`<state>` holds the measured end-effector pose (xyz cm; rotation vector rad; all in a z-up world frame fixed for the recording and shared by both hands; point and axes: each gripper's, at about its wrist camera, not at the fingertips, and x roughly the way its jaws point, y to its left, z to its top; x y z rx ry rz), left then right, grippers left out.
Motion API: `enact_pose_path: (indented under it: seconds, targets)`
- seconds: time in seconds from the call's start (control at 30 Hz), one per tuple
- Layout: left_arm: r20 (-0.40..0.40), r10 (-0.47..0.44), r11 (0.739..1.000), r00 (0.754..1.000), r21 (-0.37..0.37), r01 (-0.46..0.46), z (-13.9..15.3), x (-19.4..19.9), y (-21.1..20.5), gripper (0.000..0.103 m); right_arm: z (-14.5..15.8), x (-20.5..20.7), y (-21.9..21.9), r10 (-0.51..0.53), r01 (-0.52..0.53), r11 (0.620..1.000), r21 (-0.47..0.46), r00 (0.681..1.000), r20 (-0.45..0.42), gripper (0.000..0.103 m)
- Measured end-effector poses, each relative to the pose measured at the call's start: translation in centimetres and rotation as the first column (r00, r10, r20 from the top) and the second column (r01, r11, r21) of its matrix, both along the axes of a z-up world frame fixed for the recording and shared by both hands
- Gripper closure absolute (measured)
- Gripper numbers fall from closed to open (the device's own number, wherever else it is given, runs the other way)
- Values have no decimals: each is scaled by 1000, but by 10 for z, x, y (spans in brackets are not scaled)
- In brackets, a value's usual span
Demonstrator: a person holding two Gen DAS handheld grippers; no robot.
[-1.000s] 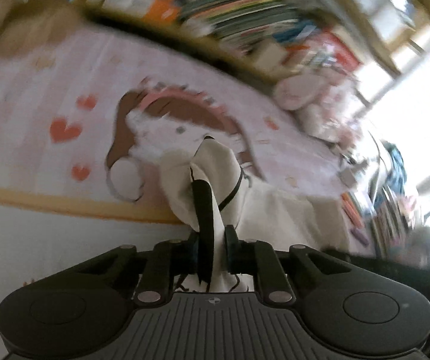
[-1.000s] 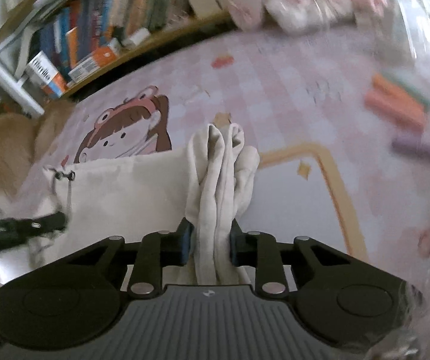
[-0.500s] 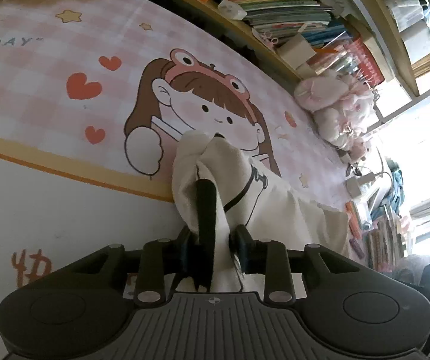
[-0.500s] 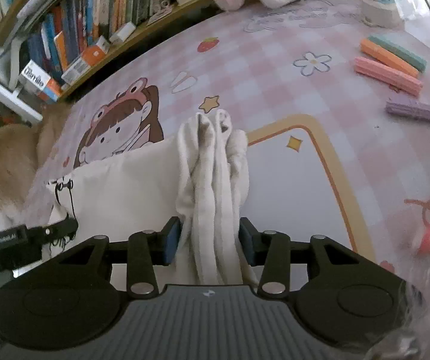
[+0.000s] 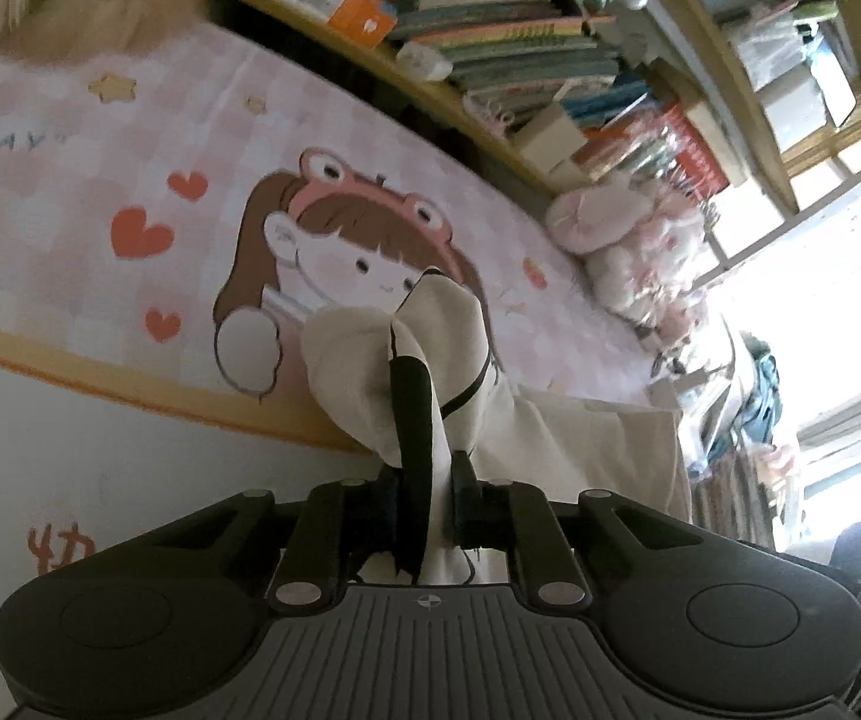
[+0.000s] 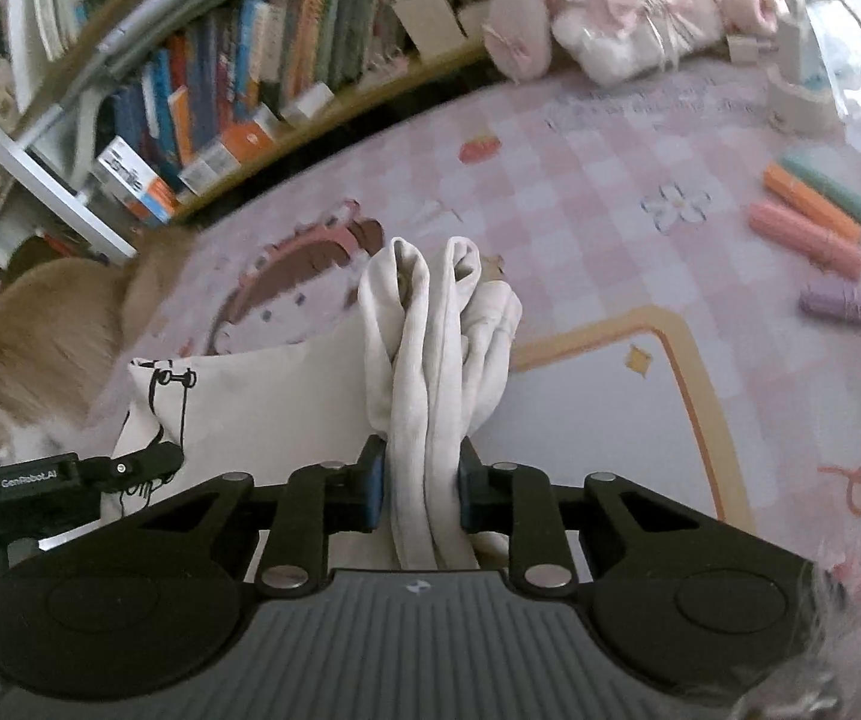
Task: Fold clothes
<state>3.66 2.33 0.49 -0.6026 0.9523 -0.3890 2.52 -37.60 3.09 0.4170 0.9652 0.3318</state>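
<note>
A cream garment (image 5: pixel 556 444) with black line print lies on the pink mat, stretched between both grippers. My left gripper (image 5: pixel 421 480) has a bunched corner with a black strip (image 5: pixel 412 414) of the garment between its pads; the jaws are closing and press on it. In the right wrist view, my right gripper (image 6: pixel 421 471) is closing on a twisted roll of the cream garment (image 6: pixel 430 348), pads tight against it. The left gripper (image 6: pixel 130 465) shows at the lower left there, at the garment's printed corner (image 6: pixel 172 381).
The pink checked mat (image 5: pixel 70 138) carries a cartoon girl print and an orange-bordered white panel. Behind it runs a low bookshelf (image 5: pixel 490 30). Pink plush toys (image 5: pixel 628 240) sit at its end. Several pastel bars (image 6: pixel 814 222) lie right; a tan furry shape (image 6: pixel 52 336) lies left.
Both grippers have lifted slightly with the garment. Their jaws stood a little wider half a second ago and have pinched in on the cloth again.
</note>
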Motion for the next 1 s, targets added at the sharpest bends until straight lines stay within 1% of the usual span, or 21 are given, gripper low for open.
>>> enact_pose_path:
  seconds: [0.2, 0.43, 0.77, 1.0]
  targets:
    - [41, 16, 1000, 999, -1, -16, 18, 4, 5, 89, 18, 9, 8, 28, -28, 1000, 0, 999, 42, 82]
    - [76, 25, 1000, 997, 13, -26, 30, 12, 11, 89, 33, 24, 20, 67, -66, 998, -17, 994, 82, 82]
    - [76, 41, 999, 996, 4, -42, 36, 21, 21, 89, 41, 34, 31, 96, -94, 995, -24, 990, 108, 82]
    - [91, 35, 999, 995, 12, -37, 39, 37, 20, 89, 45, 48, 33, 103, -101, 995, -21, 987, 124, 82]
